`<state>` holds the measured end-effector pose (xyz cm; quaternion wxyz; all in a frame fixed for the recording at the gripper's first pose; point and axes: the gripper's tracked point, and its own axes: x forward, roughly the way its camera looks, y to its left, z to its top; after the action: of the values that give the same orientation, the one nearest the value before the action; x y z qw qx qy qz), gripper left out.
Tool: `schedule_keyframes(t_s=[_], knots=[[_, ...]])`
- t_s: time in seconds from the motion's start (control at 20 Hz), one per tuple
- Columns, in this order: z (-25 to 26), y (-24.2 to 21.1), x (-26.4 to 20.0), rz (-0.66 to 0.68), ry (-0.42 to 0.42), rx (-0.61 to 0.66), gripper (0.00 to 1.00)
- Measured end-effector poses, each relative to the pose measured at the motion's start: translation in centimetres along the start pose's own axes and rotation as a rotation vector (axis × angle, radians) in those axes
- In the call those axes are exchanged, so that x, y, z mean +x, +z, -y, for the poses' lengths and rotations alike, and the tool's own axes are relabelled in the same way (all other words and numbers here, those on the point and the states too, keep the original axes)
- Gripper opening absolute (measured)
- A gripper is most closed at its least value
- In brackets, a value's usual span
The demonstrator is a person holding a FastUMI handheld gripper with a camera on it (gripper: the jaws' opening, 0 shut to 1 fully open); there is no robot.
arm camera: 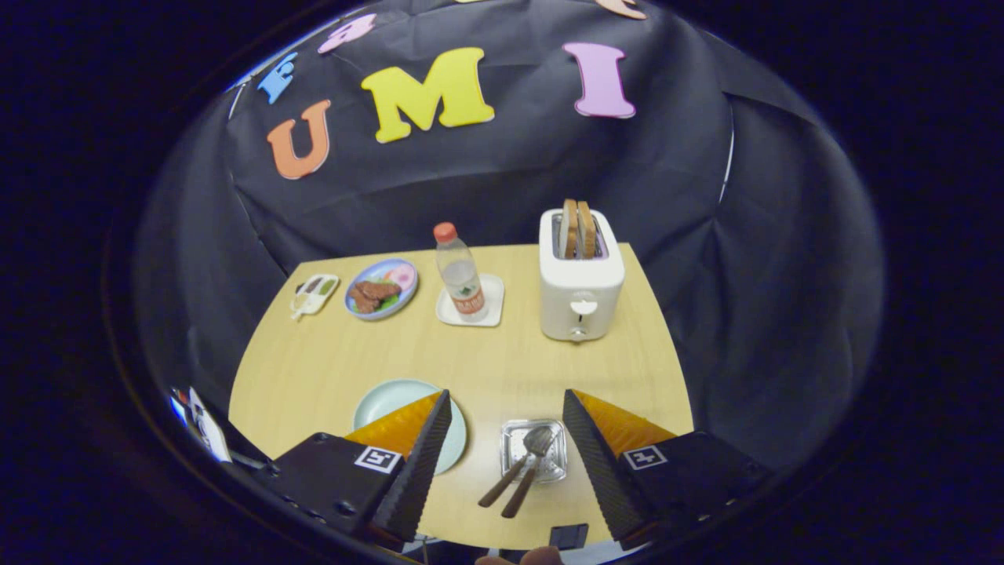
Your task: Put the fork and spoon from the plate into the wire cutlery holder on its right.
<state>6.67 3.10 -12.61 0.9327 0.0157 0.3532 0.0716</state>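
Observation:
My gripper (507, 402) hangs open above the near part of the wooden table, with nothing between its fingers. A pale green plate (388, 400) lies under and behind the left finger, its visible part bare. To the plate's right stands the wire cutlery holder (534, 450), between the two fingers and below them. A spoon (523, 460) and a fork (521, 489) stand in the holder, heads down inside it and brown handles leaning out toward the near table edge.
Farther back stand a white toaster (581, 289) holding two bread slices, a water bottle (461, 274) on a white coaster, a blue plate of food (381, 289) and a small white dish (314, 294). Black cloth walls enclose the table.

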Motion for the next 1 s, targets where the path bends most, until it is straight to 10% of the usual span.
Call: schedule_keyframes(t_s=[0.5,1.0], knots=[[-2.4,7.7,-10.9,0.522,0.0,-0.035,0.87],[-3.1,5.6,-14.7,0.628,-0.012,-0.005,0.88]])
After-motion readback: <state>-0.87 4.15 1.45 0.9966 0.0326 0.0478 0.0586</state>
